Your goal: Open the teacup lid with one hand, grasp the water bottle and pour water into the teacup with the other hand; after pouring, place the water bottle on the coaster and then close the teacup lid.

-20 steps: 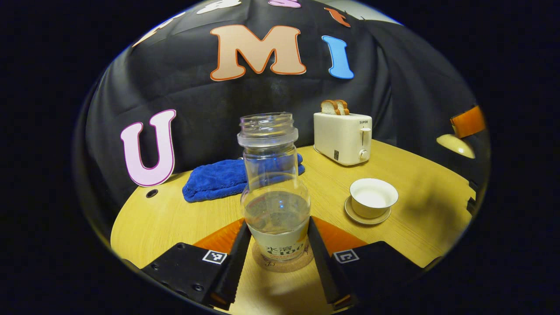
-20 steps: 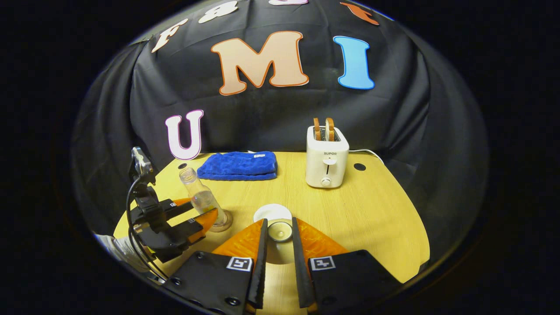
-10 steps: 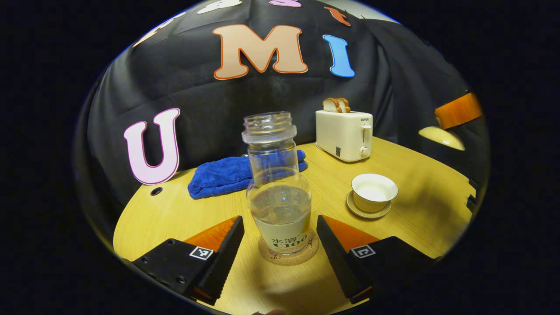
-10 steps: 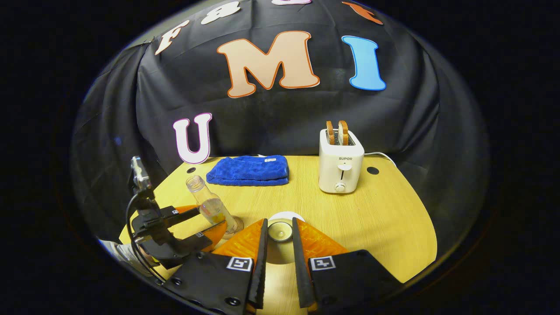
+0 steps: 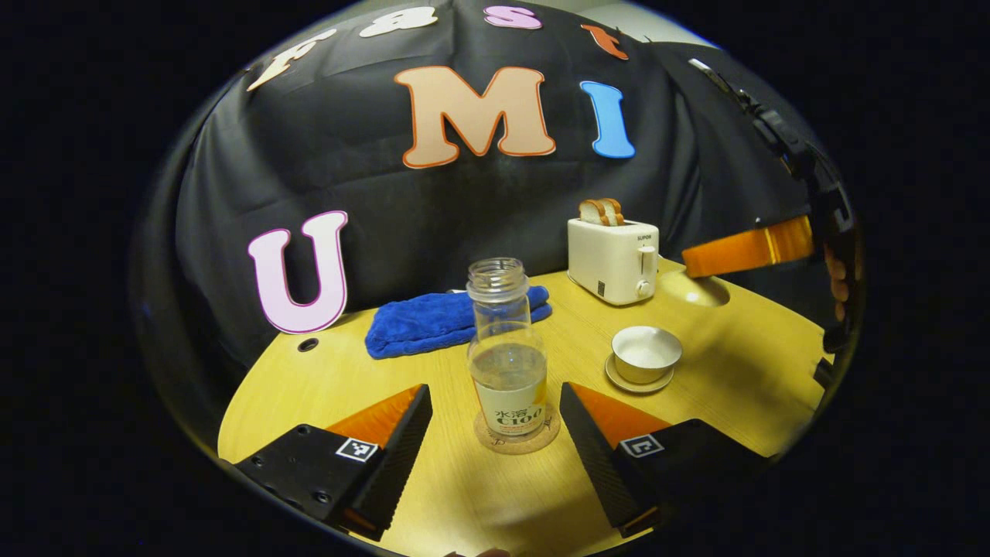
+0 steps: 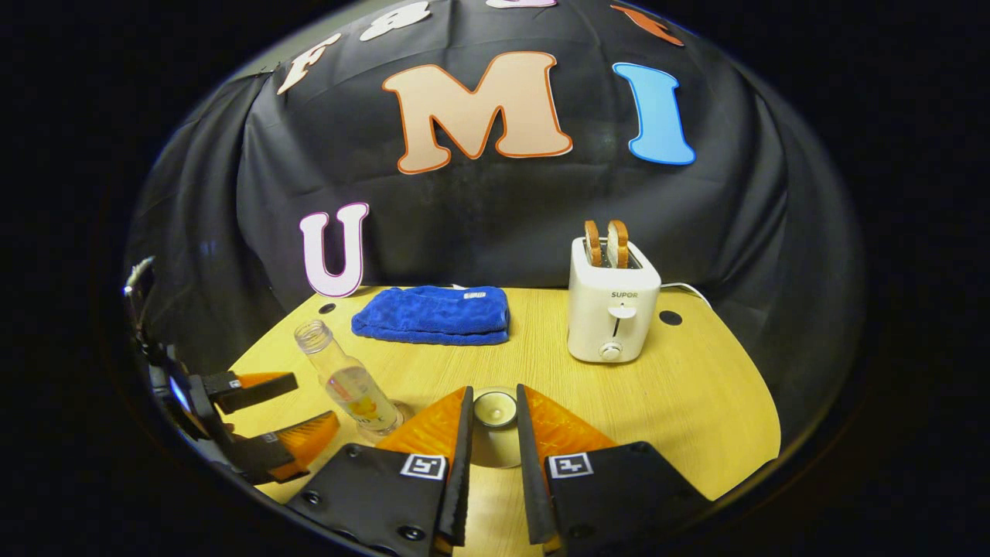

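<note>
The clear water bottle (image 5: 508, 363) stands upright, uncapped and part full, on the round cork coaster (image 5: 517, 439). My left gripper (image 5: 495, 389) is open, its fingers apart on either side of the bottle and not touching it. To the right, the white teacup (image 5: 646, 352) sits uncovered on its saucer (image 5: 634, 384). My right gripper (image 6: 493, 391) is shut on the knob of the teacup lid (image 6: 495, 408). In the left gripper view the pale lid (image 5: 694, 288) hangs under the right gripper (image 5: 746, 249), beyond the cup. The right gripper view has the bottle (image 6: 348, 383) and the open left gripper (image 6: 313, 401) at the left.
A white toaster (image 5: 613, 249) with two bread slices stands at the back of the wooden table (image 5: 735, 387). A folded blue towel (image 5: 448, 321) lies behind the bottle. In the right gripper view the toaster (image 6: 613, 309) and towel (image 6: 433, 313) sit along the back edge.
My left gripper has opened, let go of the bottle on the coaster and drawn back. My right gripper has carried the lid in from the side, closer to the cup.
</note>
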The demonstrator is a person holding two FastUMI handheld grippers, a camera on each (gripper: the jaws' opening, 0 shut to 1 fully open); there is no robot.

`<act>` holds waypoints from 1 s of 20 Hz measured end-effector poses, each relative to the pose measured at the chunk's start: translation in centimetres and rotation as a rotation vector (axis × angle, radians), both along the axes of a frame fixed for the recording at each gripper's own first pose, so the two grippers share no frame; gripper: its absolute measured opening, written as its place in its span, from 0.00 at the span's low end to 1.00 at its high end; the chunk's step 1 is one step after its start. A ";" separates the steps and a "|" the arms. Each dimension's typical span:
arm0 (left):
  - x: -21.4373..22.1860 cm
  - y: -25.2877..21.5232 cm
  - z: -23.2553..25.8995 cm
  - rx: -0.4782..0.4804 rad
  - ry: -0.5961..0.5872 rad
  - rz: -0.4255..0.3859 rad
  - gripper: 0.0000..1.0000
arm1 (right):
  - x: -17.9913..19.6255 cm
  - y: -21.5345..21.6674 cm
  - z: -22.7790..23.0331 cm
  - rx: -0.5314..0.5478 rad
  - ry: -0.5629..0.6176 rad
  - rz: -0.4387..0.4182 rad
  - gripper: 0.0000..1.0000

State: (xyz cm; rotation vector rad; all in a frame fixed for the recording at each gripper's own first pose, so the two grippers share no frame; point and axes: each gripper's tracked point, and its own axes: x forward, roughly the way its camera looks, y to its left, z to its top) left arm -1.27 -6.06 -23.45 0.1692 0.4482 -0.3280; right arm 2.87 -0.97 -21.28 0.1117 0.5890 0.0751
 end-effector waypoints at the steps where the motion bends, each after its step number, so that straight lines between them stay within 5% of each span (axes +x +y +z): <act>1: -0.1 0.2 0.4 -0.003 -0.001 0.008 0.97 | 0.3 0.1 -0.5 0.003 0.003 0.001 0.34; 20: -3.3 3.5 5.3 0.036 -0.053 0.114 0.97 | 1.8 1.5 -8.5 -0.021 0.069 0.055 0.34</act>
